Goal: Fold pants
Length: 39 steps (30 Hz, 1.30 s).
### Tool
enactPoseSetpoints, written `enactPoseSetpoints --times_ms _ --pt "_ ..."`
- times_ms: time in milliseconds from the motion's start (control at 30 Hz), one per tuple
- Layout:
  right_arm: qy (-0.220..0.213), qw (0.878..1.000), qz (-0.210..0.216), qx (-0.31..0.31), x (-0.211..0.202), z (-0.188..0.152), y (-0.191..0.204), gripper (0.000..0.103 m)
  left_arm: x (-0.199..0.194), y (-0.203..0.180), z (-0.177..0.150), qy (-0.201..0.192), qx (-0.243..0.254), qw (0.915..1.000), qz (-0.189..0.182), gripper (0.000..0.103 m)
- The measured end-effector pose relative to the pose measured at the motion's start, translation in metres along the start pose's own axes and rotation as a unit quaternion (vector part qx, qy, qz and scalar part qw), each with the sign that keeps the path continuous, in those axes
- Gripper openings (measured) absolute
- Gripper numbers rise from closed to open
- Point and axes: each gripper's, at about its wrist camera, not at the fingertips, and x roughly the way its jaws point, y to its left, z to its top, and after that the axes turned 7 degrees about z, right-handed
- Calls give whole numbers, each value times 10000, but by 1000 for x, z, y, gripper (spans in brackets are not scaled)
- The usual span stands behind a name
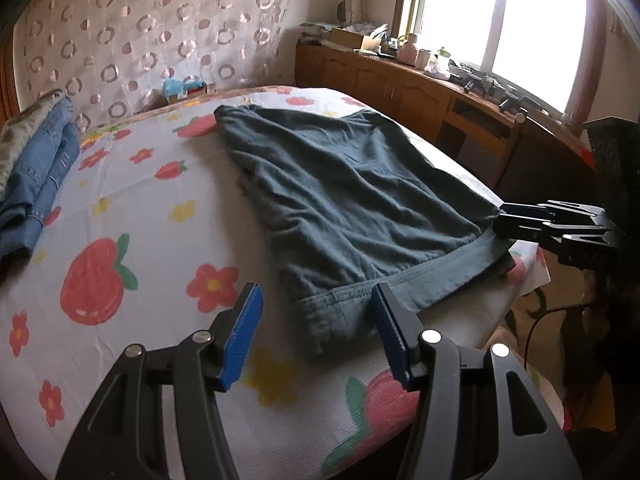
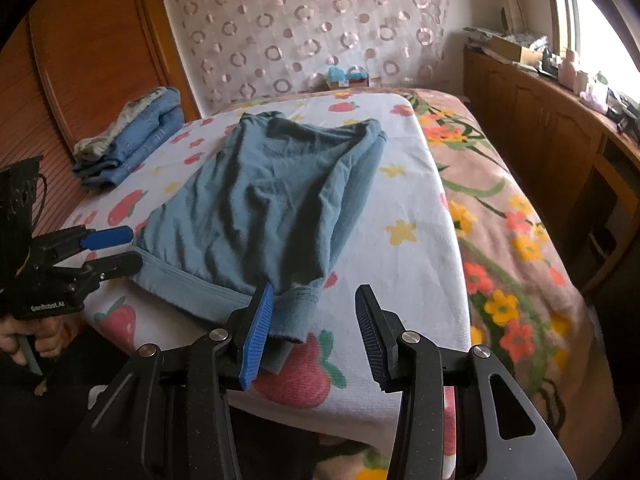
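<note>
Teal cotton pants, flat on flowered sheet

Teal cotton pants: spread on white flower-print bed sheet, waistband at near edge.
Left gripper: blue-padded jaws partly open over the waistband's left corner, gripping nothing.
Right gripper: jaws partly open, nothing clamped; left pad beside the waistband's right corner.

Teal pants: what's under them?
The teal pants lie on a white fruit-and-flower sheet, which shows all around them. The part of the sheet beneath the fabric is covered.
</note>
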Motion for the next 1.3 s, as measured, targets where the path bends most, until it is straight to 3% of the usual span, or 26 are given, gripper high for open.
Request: enactPoseSetpoints --times_ms 100,300,333,400,500,633,667,833,1100,1300 --pt "51 9998 213 33 2 -1 -1 14 1 0 -2 56 1 10000 -54 52" --pt "-230 9977 641 -61 -14 8 12 8 1 -1 -1 111 37 9999 -83 51" --pt "-264 9975 652 -102 -17 9 15 8 1 -1 -1 116 47 9999 -92 47" --pt "-312 9971 672 -144 -21 11 20 8 1 -1 -2 143 51 9996 -231 38" --pt "-248 9972 686 -156 -20 10 24 8 0 -4 -2 129 141 9995 -234 35" --pt "-144 9975 677 -127 -12 5 26 8 -4 -1 -1 49 123 9996 -243 15" --pt "-131 9976 673 -107 -11 4 25 8 -6 0 -1 2 100 9996 -247 13" --pt "-166 9977 650 -52 -14 3 23 8 -22 6 3 -190 11 9994 -285 13" --pt "37 9988 483 -21 -3 -11 25 8 -5 11 -5 164 -89 9995 -238 17" --pt "1 9999 95 -63 1 -12 26 34 -3 12 -8 182 -121 9996 -204 23"
